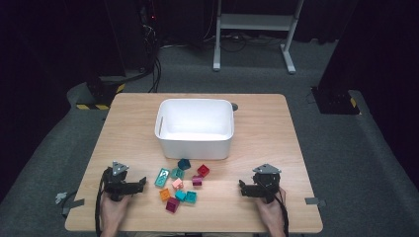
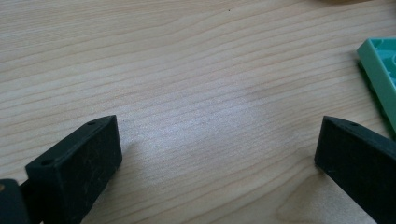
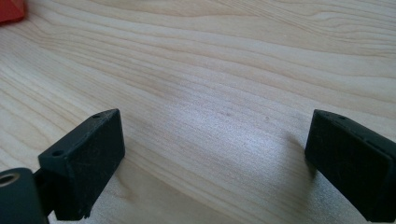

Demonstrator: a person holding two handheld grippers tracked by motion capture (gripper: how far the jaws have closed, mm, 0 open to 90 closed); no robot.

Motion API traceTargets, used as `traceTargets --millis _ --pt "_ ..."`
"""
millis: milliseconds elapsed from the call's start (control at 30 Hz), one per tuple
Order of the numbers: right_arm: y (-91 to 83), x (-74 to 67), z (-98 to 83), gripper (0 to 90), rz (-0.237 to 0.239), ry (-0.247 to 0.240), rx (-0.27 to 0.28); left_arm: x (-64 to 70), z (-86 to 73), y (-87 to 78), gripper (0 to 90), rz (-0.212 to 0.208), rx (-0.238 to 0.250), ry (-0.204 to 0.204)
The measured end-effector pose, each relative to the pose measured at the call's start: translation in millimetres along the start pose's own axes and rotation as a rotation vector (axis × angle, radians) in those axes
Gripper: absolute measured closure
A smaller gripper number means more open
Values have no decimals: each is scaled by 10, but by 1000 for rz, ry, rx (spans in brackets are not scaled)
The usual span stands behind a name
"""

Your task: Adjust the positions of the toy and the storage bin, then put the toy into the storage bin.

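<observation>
Several small toy blocks lie in a loose cluster near the table's front: a light green plate (image 1: 162, 177), a dark teal block (image 1: 184, 163), a red block (image 1: 203, 170), an orange one (image 1: 165, 194) and a magenta one (image 1: 172, 204). Behind them stands a white bin (image 1: 195, 143). My left gripper (image 1: 141, 184) rests low on the table to the left of the cluster, open, with bare wood between its jaws (image 2: 217, 140). The green plate's edge (image 2: 380, 70) lies at the right of the left gripper view. My right gripper (image 1: 243, 188) sits right of the cluster, open over bare wood (image 3: 215, 135).
The wooden table (image 1: 276, 133) stands on grey carpet. A white frame's legs (image 1: 257, 29) and cables lie on the floor behind it. A red block's corner (image 3: 10, 10) peeks in at the top left of the right gripper view.
</observation>
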State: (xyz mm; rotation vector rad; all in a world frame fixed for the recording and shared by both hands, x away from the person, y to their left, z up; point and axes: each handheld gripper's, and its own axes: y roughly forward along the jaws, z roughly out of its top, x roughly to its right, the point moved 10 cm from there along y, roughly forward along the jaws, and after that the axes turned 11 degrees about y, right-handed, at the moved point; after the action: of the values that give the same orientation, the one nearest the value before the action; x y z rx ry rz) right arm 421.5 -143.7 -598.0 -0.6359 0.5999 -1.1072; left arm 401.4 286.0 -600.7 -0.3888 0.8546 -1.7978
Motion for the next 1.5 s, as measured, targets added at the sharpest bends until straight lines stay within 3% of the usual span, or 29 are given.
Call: traceTargets --millis 1167,1333,1500 --pt "1 1 7 54 -3 -3 5 17 7 -11 33 7 -7 -11" --pt "0 1 7 55 -3 -5 5 75 52 -40 76 -34 30 -39" --pt "0 1 7 55 -3 -5 5 147 91 -94 101 -53 59 -30"
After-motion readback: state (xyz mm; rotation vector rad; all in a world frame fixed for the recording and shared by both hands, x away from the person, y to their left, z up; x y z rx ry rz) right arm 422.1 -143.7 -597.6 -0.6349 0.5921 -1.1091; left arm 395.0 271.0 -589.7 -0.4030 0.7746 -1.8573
